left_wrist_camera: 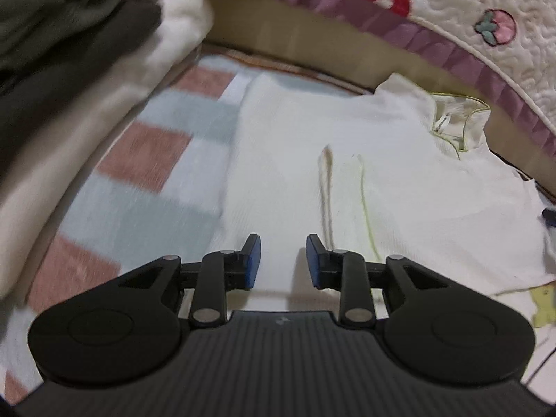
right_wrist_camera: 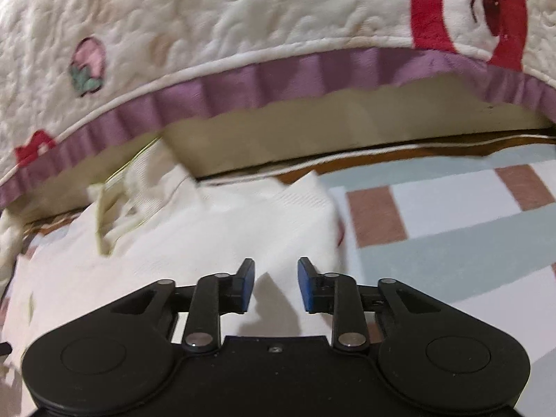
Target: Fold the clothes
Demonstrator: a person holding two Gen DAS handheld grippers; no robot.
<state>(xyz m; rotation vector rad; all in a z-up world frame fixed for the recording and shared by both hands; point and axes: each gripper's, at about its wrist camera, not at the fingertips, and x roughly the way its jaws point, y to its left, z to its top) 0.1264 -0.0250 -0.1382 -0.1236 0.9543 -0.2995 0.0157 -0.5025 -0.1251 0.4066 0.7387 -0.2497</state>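
White garment [left_wrist_camera: 295, 173], ribbed knit with a thin yellow-green trim, lies spread flat on the checked mat [left_wrist_camera: 146, 187] of pale blue, white and dusty pink squares; take the mat as your landmark. The garment's neck opening [left_wrist_camera: 458, 121] sits at the mat's far edge, close under the quilted cover [left_wrist_camera: 486, 7] with its purple ruffle and strawberry motif, which overhangs that far edge. At the mat's left side, in the left wrist view, you have a stack of folded clothes [left_wrist_camera: 69, 97], dark pieces over cream ones, blurred. Your left gripper [left_wrist_camera: 283, 260] hovers over the garment near the mat's near edge, blue pads parted a modest way, nothing between them but the cloth lying below. Your right gripper [right_wrist_camera: 276, 286] sits over the garment's right-hand part, just inside where the cloth ends and bare mat begins; its jaws stand partly apart, a raised peak of white cloth showing in the gap, the pads not pressing it.
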